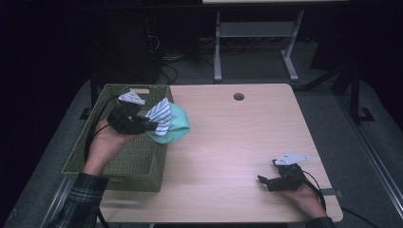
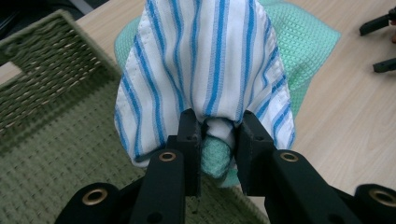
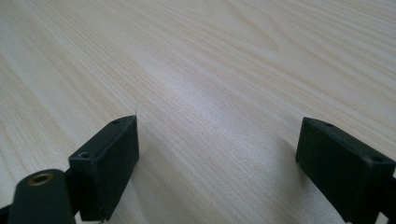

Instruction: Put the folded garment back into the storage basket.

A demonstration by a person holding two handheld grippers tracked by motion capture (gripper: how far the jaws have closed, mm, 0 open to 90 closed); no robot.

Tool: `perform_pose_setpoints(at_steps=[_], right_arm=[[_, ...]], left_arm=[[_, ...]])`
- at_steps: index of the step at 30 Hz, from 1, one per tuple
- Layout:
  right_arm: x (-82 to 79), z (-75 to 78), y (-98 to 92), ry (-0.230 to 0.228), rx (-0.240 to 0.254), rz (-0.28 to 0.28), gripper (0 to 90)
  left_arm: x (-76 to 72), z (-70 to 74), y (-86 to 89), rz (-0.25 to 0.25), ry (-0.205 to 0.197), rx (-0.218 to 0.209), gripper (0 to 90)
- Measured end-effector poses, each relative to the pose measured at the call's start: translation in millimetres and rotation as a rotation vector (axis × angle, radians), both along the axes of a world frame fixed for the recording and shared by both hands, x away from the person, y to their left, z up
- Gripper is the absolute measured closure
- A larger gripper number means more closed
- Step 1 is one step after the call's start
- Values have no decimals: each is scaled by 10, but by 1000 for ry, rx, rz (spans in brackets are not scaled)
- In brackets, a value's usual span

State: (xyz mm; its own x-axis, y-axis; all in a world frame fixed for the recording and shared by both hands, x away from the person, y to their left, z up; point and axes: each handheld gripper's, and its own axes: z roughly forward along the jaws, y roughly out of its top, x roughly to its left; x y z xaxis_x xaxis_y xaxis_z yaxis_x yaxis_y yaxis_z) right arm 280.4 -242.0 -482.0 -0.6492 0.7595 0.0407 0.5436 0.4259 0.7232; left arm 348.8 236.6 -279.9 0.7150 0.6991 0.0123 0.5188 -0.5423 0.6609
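1. Pale wood table (image 1: 228,137) stands on grey carpet in a dark room; every place below is given from the table.
2. At its near right corner, the right gripper (image 1: 264,180) rests on the person's palm, low over the wood.
3. Its jaws stand spread wide, with bare wood grain between them and nothing in their grasp.
4. Along the table's left side sits a green woven basket (image 1: 138,161), its right wall against the table's left part.
5. Above the line where basket and table meet, the left gripper (image 1: 153,126) is held up in the person's left hand (image 1: 105,145), a plaid sleeve (image 1: 78,204) behind it at the near left corner.
6. Its jaws pinch a bunch of cloth: a white cloth with blue stripes (image 2: 201,70) and a mint cloth (image 2: 303,46) gathered together between the pads.
7. Both cloths hang clear of the wood, partly over the basket's rim and partly over the table's left part.
8. Near the table's far edge is a round cable hole (image 1: 238,96).
9. Beyond the far edge stands a grey desk frame (image 1: 256,38) on the floor.
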Motion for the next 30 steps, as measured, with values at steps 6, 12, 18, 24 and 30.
perform_pose_setpoints(at_steps=[6, 12, 18, 24, 30], right_arm=[[0, 0, 1, 1, 0, -1, 125], [2, -1, 0, 0, -1, -1, 123], [3, -2, 5, 0, 2, -5, 120], [4, -3, 7, -1, 2, -7, 118], [4, -2, 7, 0, 1, -7, 117]], left_arm=[[-11, 9, 169, 48, -19, 5, 732], [-32, -1, 319, 104, -33, -13, 731], [-54, -20, 464, 181, -54, 9, 731], [-67, -125, 593, 251, -35, 11, 731], [-66, -274, 679, 307, -32, 15, 730]])
